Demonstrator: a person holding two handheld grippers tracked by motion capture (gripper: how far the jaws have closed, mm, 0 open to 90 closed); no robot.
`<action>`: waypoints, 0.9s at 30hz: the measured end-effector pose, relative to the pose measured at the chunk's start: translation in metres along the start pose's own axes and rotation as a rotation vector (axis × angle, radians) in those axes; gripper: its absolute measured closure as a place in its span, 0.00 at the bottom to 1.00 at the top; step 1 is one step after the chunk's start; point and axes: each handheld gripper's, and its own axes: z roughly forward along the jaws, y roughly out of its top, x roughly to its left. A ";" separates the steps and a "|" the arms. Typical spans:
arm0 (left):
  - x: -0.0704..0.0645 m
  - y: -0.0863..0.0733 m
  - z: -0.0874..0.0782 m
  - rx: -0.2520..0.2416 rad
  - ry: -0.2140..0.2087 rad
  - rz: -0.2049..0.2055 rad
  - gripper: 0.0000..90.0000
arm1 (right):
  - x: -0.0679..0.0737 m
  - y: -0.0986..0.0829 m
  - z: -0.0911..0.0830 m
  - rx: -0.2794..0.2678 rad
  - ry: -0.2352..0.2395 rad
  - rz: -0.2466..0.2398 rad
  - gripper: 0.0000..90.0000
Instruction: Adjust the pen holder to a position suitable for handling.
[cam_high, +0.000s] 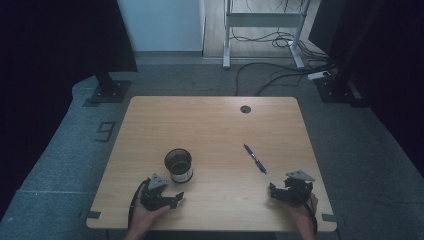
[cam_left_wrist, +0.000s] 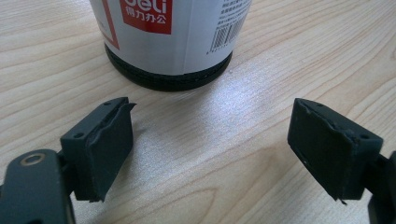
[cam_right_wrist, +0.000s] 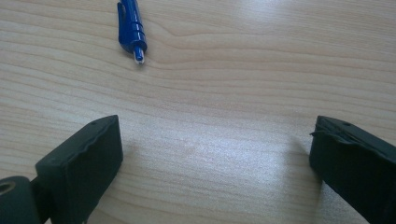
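**Evidently a pen-and-holder job: both grippers wide and empty**

Plainly, nothing is held yet. The wooden table (cam_high: 210, 120) carries two loose things, and the person rests a gripper near its front edge on each side.

Largest first: the mesh pen holder (cam_high: 178, 164) stands upright left of centre, a black cup with a white label band around its lower wall. In the left gripper view the label (cam_left_wrist: 187, 32) carries a red logo and a barcode, and the cup's black base sits flat on the wood just ahead of the jaws. It looks light and fairly stiff, though thin mesh could dent under a hard squeeze; its smooth label may slip, so a hold across the lower wall, or merely steadying it, seems wisest.

The left gripper (cam_high: 167, 199) lies just in front of the holder, jaws spread wide with nothing between them. The right gripper (cam_high: 284, 193) sits near the right front corner, its jaws likewise parted over bare wood.

Smallest, the blue pen (cam_high: 255, 158) lies flat on the table right of centre, well apart from the holder, its tip (cam_right_wrist: 139, 56) pointing toward the right gripper. It is probably light, rigid and round, so it may roll; pinching across the mid-barrel looks safest.
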 end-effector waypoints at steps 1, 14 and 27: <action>0.000 0.000 0.000 0.001 0.000 0.001 0.16 | 0.000 0.000 0.000 0.000 0.000 0.000 0.02; -0.002 0.001 -0.001 0.000 -0.013 -0.002 0.16 | 0.001 0.000 0.000 -0.001 -0.004 0.004 0.03; -0.002 0.002 -0.004 -0.009 -0.041 -0.008 0.14 | 0.001 0.000 0.000 -0.002 -0.003 0.003 0.03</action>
